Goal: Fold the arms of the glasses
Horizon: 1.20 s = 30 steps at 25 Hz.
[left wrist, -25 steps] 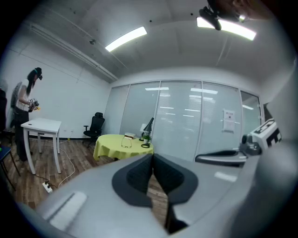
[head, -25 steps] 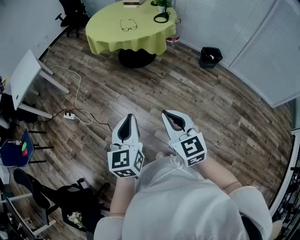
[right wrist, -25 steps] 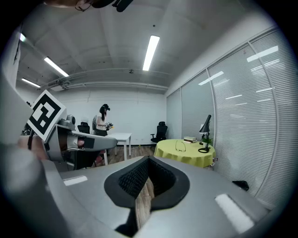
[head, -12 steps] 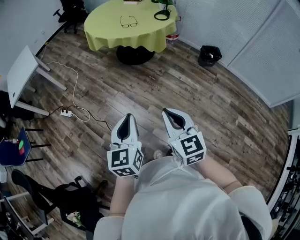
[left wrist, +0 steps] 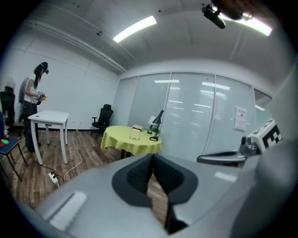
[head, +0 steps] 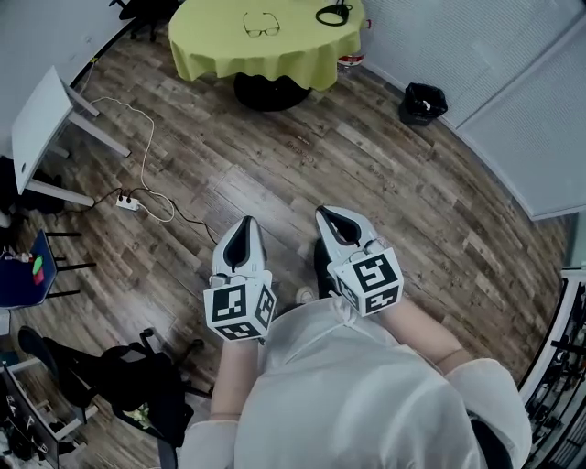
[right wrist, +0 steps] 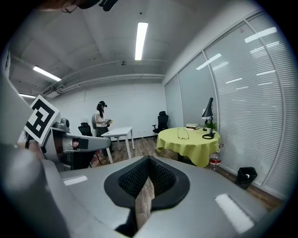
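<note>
Left hand-held gripper and right hand-held gripper closed, empty; desk shifted toward top edge; glasses on it, arms unfolded.

Left tongs: jaws closed tip to tip, nothing between them. Beyond the tips, a round counter under a yellow cloth. Glasses rest on the counter. Black lamp stands at the counter's right edge. Black chair is left of the counter. A person stands far left of the counter.

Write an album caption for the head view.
Left gripper and right gripper, shut and empty, above a wooden floor; glasses lie on the yellow table ahead.
</note>
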Available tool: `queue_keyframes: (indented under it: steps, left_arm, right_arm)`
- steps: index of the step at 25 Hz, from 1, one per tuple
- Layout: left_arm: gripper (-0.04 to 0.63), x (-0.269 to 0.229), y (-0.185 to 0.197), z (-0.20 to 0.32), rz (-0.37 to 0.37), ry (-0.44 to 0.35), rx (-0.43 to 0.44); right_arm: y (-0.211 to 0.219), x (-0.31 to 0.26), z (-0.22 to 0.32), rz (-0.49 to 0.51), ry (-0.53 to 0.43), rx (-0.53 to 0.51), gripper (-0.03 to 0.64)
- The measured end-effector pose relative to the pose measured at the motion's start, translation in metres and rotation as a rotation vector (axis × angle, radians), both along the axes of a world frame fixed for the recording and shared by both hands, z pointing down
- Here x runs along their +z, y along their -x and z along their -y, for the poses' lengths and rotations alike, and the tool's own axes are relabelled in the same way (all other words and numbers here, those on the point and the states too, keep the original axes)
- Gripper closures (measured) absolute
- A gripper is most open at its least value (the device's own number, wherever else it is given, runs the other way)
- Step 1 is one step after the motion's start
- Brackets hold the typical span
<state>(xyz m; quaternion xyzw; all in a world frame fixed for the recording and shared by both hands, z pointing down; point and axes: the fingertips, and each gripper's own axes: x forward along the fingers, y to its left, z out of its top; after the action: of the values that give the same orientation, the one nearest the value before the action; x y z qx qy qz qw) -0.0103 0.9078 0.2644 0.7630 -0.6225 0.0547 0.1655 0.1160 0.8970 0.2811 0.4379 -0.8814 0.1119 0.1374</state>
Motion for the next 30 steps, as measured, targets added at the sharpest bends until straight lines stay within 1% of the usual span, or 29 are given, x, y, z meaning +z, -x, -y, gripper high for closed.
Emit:
queue_keyframes:
  steps: [3, 6, 12, 16, 22, 25, 27, 30]
  left_arm:
    - [0.589, -0.003, 0.002, 0.03, 0.013, -0.008, -0.038]
    - [0.589, -0.008, -0.003, 0.072, 0.022, -0.013, -0.071]
    - [0.589, -0.026, -0.033, 0.173, 0.02, -0.03, -0.103]
    - [0.589, -0.027, -0.054, 0.237, 0.016, -0.042, -0.123]
    - [0.589, -0.01, -0.076, 0.314, 0.008, -0.001, -0.108]
    - [0.589, -0.002, -0.069, 0.346, 0.011, 0.016, -0.12]
    - [0.589, 0.005, -0.06, 0.369, -0.001, 0.026, -0.128]
    - [0.589, 0.015, -0.043, 0.408, -0.007, 0.033, -0.107]
  right_arm:
    - [0.001, 0.0, 0.035, 0.01, -0.003, -0.038, 0.62]
    - [-0.004, -0.006, 0.082, 0.022, -0.013, -0.069, 0.62]
    - [-0.036, -0.02, 0.184, 0.022, -0.018, -0.111, 0.619]
    - [-0.063, -0.019, 0.252, 0.022, -0.011, -0.118, 0.618]
    - [-0.088, -0.004, 0.333, 0.014, 0.028, -0.096, 0.62]
    - [-0.09, 0.004, 0.365, 0.006, 0.048, -0.091, 0.619]
    - [-0.087, 0.009, 0.387, 0.001, 0.054, -0.082, 0.619]
    - [-0.073, 0.016, 0.423, -0.004, 0.057, -0.057, 0.619]
